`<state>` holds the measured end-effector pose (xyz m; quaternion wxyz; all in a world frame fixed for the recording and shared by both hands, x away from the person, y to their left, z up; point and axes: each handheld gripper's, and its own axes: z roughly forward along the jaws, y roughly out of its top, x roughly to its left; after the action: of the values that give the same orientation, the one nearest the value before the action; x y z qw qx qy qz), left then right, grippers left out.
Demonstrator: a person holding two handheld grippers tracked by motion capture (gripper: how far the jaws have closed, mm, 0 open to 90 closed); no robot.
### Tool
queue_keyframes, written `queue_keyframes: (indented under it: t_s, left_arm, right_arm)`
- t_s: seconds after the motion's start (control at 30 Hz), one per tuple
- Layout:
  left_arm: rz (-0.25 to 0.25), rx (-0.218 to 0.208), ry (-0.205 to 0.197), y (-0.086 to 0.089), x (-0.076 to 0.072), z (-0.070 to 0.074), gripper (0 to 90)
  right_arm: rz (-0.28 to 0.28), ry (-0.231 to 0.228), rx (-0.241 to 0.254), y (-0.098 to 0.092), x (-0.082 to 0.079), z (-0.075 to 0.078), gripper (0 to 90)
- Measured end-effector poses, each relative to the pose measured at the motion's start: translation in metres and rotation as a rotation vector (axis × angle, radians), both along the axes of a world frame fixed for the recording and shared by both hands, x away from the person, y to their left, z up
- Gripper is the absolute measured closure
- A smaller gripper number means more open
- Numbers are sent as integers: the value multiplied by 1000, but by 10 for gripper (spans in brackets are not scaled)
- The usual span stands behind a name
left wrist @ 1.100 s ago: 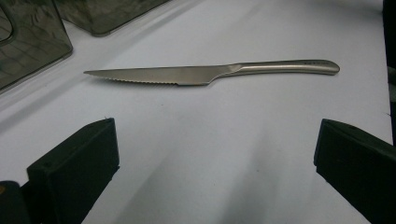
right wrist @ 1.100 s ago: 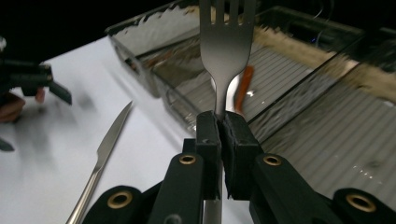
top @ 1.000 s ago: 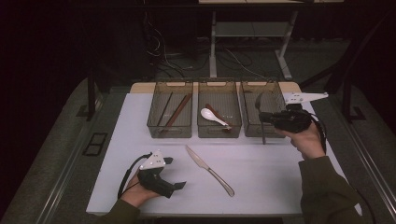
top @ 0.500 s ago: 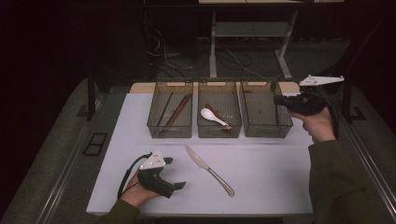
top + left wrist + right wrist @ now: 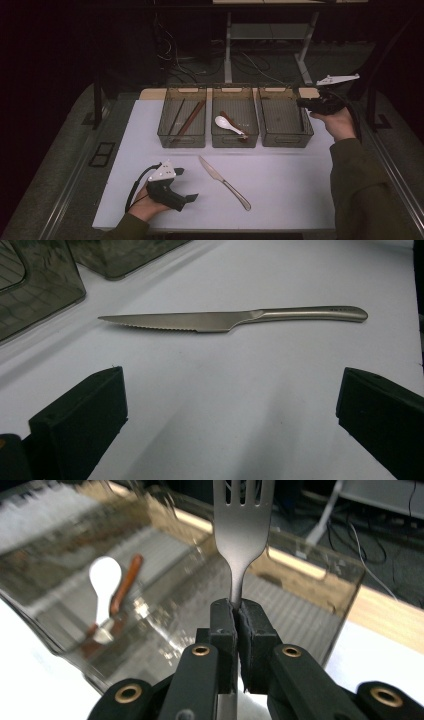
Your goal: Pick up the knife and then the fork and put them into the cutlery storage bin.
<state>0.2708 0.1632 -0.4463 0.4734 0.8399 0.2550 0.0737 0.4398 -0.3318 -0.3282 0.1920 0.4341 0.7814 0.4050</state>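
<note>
My right gripper (image 5: 238, 612) is shut on the neck of a steel fork (image 5: 243, 525), whose tines point away over the right-hand bin (image 5: 300, 605). In the high view that gripper (image 5: 303, 104) hovers at the right edge of the empty right bin (image 5: 282, 136). My left gripper (image 5: 191, 199) rests on the white table near the front left, open (image 5: 230, 425) with nothing between its jaws. A steel knife (image 5: 223, 181) lies just beyond it, with its serrated blade (image 5: 170, 321) pointing toward the bins.
Three smoky plastic bins stand in a row at the back. The left bin (image 5: 182, 137) holds dark chopsticks. In the middle bin (image 5: 235, 140) lie a white spoon (image 5: 226, 123) and a brown one. The white table top (image 5: 290, 185) ends close behind the bins.
My right hand has carried the fork to the right and farther back, from over the right bin's front corner to its right edge. The left gripper and the knife have stayed put.
</note>
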Motion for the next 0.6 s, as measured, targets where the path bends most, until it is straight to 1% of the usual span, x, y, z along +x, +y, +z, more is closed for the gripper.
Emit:
queue_keyframes:
  t_s: [0.07,0.27,0.4,0.6]
  left_arm:
    - [-1,-1,-2,0,0,0,0]
    - [-1,-9,-3,0,2,0,0]
    - [1,-18,-8,1,3,1,0]
    - [2,-20,-9,1,4,1,0]
  right_arm:
    - [-9,23,-22,-1,3,-5,851]
    - [6,84,-49,-2,9,-19,851]
    - [12,129,-88,-2,12,-29,851]
    - [25,199,-108,0,16,-42,850]
